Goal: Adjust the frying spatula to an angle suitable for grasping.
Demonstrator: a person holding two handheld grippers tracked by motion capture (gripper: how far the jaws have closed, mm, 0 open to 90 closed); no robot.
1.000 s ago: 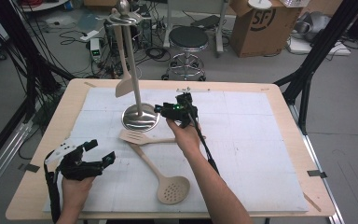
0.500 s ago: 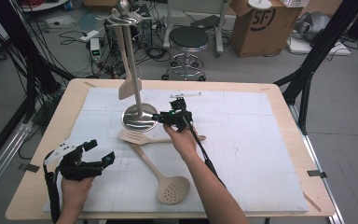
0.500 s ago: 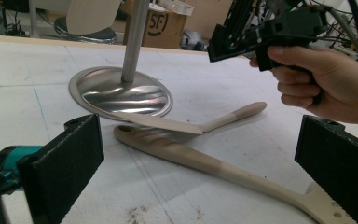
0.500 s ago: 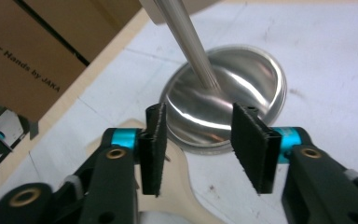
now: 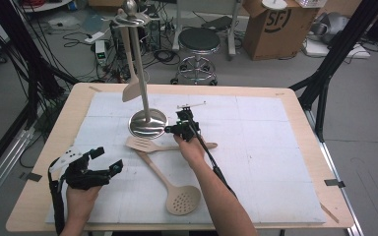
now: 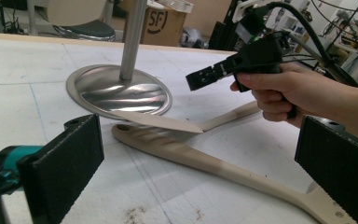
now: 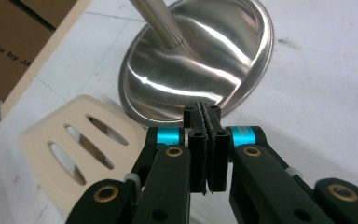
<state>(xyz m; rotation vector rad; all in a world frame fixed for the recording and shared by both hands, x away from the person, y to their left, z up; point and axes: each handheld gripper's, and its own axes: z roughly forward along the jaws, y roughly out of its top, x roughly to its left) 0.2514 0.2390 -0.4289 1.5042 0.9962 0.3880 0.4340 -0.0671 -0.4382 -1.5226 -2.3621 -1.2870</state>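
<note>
Apparently between hangings: right gripper (image 5: 173, 130), jaws closed on nothing, hovers by the rack base (image 5: 148, 123); next, open onto the slotted spatula (image 5: 139, 143); left gripper (image 5: 109, 160) wide, idle.

Table (image 5: 300, 105): stand (image 5: 148, 123), spatula (image 5: 142, 144), skimmer (image 5: 179, 197).

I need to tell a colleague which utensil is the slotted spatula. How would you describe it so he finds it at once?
Start at the steel stand on the white mat. The slotted spatula lies just in front of the stand's round base, its handle running toward the right gripper. Its flat head has long slots, unlike the round skimmer with small holes, and the plain spatula hangs from the stand.
</note>
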